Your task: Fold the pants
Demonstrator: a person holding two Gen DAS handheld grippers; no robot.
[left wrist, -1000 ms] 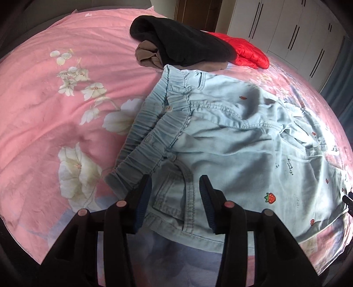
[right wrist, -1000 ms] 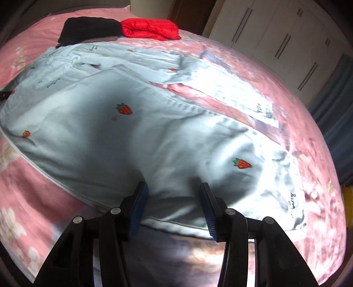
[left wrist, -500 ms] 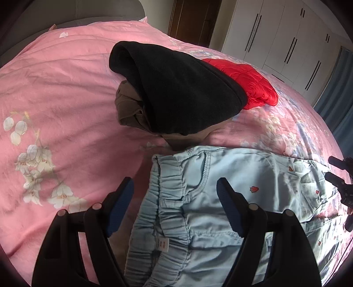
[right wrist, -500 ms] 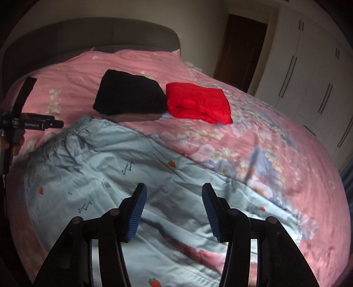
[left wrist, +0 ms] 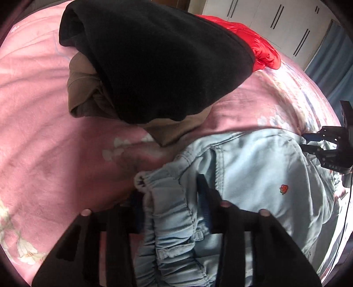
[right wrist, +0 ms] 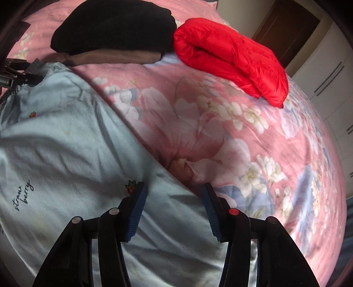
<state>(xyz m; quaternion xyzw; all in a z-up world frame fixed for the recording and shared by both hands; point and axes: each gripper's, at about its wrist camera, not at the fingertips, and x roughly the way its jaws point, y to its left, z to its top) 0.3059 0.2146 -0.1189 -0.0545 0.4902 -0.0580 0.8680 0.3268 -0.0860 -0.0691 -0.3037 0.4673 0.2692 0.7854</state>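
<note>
Light blue pants (left wrist: 253,172) with small strawberry prints lie spread on the pink floral bedspread (left wrist: 44,132). My left gripper (left wrist: 168,187) is at the far corner of the elastic waistband (left wrist: 167,212). Its jaws are closing, and the gathered band is bunched between the pads. In the right wrist view the pants (right wrist: 66,143) fill the lower left. My right gripper (right wrist: 174,192) stands open over their far edge, one finger above cloth and one above the bedspread. Each gripper shows in the other's view: the right gripper (left wrist: 326,150) and the left gripper (right wrist: 17,72).
A folded black garment (left wrist: 158,55) lies on a brown one (left wrist: 86,97) just beyond the waistband, with a folded red jacket (right wrist: 231,57) beside them. White wardrobe doors (left wrist: 275,19) and a dark door (right wrist: 286,28) stand past the bed. Bare bedspread (right wrist: 242,132) stretches to the right.
My left gripper moved up the waistband to its far corner, spread wide on the way, then narrowed around the band. My right gripper travelled from the leg area to the pants' far edge and rolled.
</note>
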